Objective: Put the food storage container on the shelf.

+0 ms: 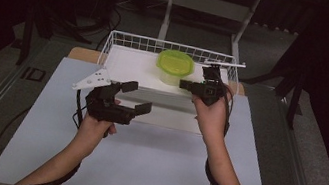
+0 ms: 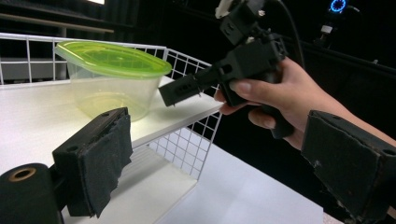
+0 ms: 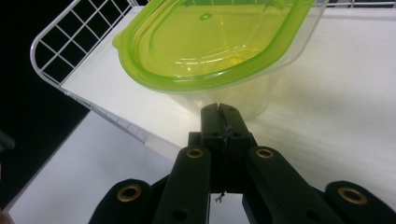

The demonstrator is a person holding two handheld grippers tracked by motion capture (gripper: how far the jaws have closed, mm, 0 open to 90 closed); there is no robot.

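Standing just ahead of the right gripper, one clear plastic container with one green lid is seen on the white shelf board inside one white wire basket. The right gripper is held with its jaws pressed together and nothing between them, the tips close under the lid's rim. The left gripper is held lower, with the container well ahead of it, and its jaws are spread wide and empty.

The container is judged to be light, since it looks empty, and thin-walled, so its sides would probably bend under a hard squeeze. The smooth plastic may slip. A hold is best taken at the stiff lid rim, or across the body just below it, with moderate force. Two grippers and two hands are counted
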